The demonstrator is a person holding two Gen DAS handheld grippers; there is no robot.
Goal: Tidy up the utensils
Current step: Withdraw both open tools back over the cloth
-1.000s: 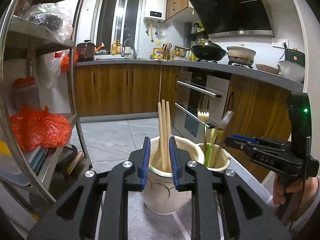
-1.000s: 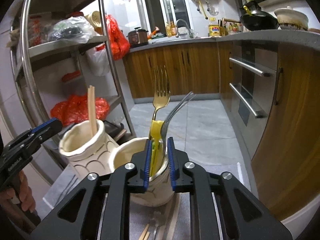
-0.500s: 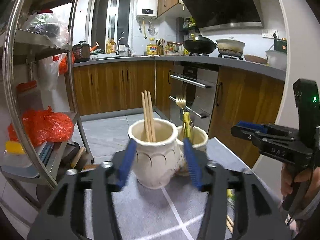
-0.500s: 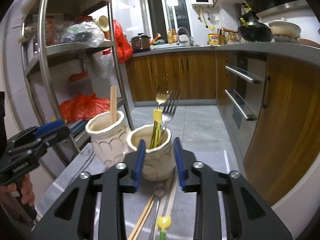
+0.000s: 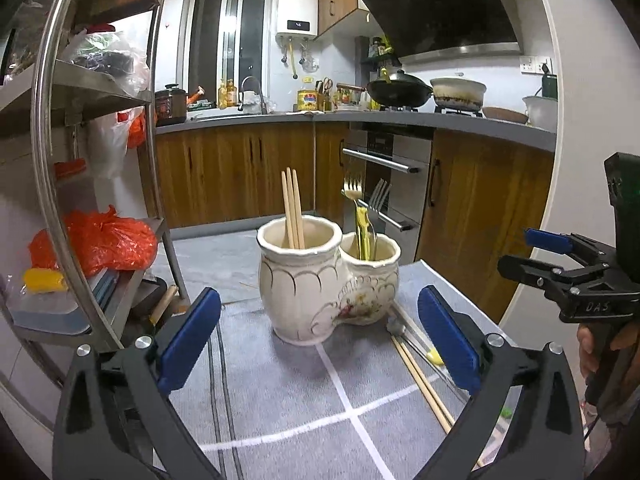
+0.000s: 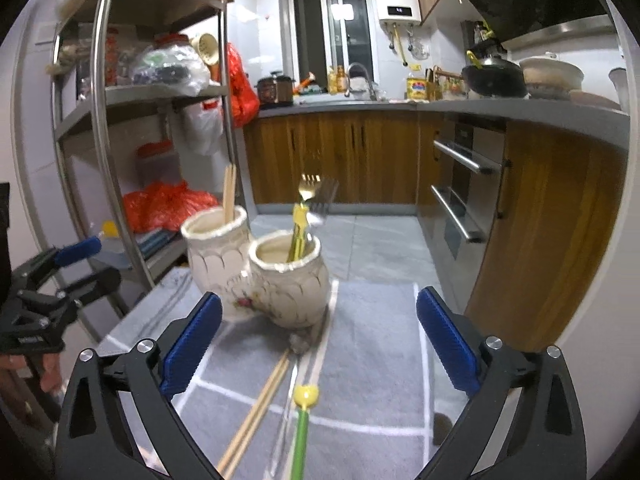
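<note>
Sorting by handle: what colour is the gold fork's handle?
Yellow handle, clearest in the left wrist view.

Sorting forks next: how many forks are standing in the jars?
2: a gold fork and a silver fork, both upright in the right-hand jar. Shorter ones could be hidden inside.

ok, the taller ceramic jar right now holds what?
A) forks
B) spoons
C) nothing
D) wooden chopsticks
D: in the left wrist view the wooden chopsticks stand upright in the taller ceramic jar, while the forks sit in the shorter ceramic jar touching its right side.
</note>
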